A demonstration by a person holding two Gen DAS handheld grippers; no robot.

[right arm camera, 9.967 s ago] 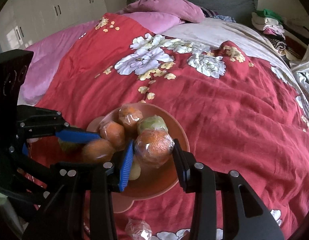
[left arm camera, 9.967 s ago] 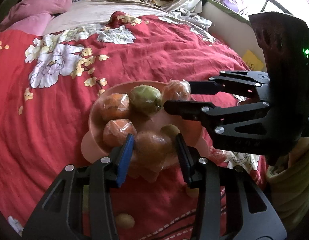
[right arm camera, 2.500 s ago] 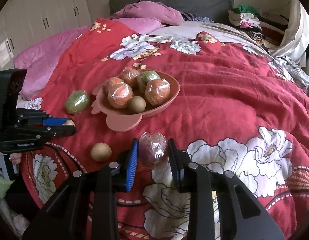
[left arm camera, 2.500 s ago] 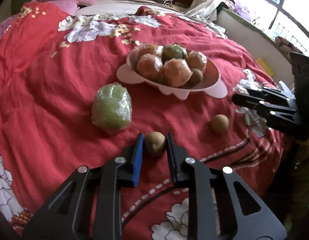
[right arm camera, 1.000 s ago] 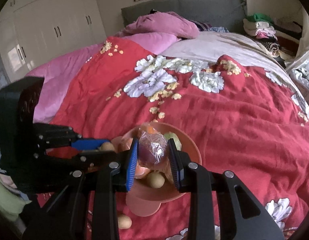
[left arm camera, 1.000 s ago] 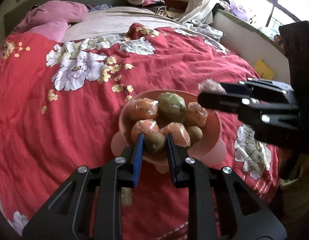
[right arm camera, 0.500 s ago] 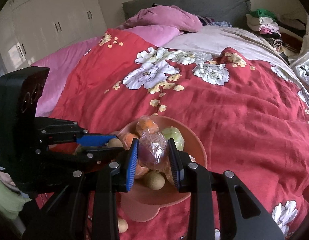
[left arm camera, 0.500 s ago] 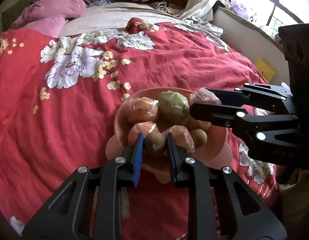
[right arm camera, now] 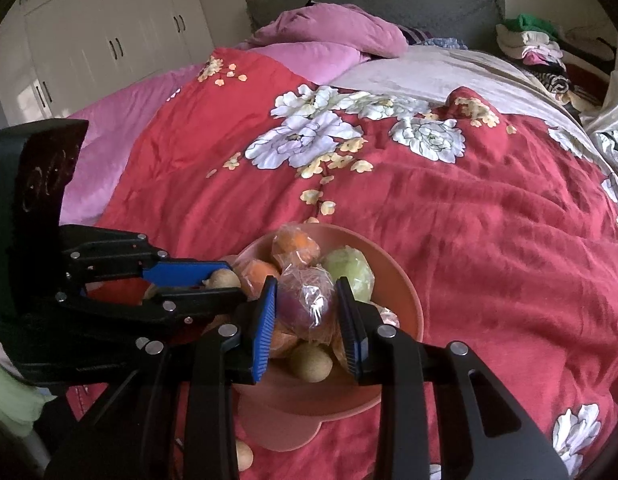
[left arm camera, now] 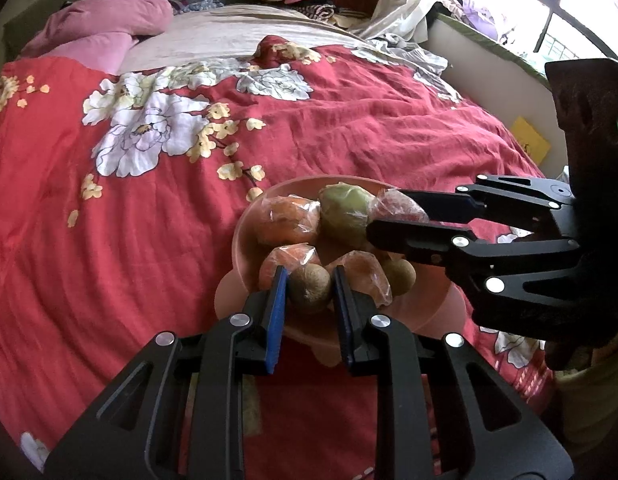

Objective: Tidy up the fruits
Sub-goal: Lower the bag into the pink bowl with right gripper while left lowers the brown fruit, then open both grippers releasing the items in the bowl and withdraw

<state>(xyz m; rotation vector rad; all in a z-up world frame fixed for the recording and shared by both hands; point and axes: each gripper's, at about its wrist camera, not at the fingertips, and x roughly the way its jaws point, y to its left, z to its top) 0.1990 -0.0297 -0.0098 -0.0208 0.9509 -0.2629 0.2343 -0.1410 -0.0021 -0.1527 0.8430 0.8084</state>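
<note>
Both hand-held grippers hang over the pink bowl (left arm camera: 245, 240) much as they did half a second ago, each with the same fruit clamped; ten seconds back they were also at the bowl, and between those moments they were down at the near part of the bed taking loose fruit off the cover.

Left hand-held gripper (left arm camera: 309, 292): jaws nearly together, clenched on a small brown kiwi (left arm camera: 310, 289), held just above the near side of the bowl's pile.

Right hand-held gripper (right arm camera: 306, 303): jaws a little wider, grasping a purple fruit in clear wrap (right arm camera: 305, 300), held over the middle of the bowl.

Bowl contents: three wrapped oranges (left arm camera: 287, 220), one wrapped green fruit (left arm camera: 345, 210) and one more brown kiwi (right arm camera: 311, 362). The bowl sits on the red flowered bedcover (left arm camera: 129, 220).

One further small brown fruit (right arm camera: 243, 456) lies on the cover just outside the bowl's near edge.
</note>
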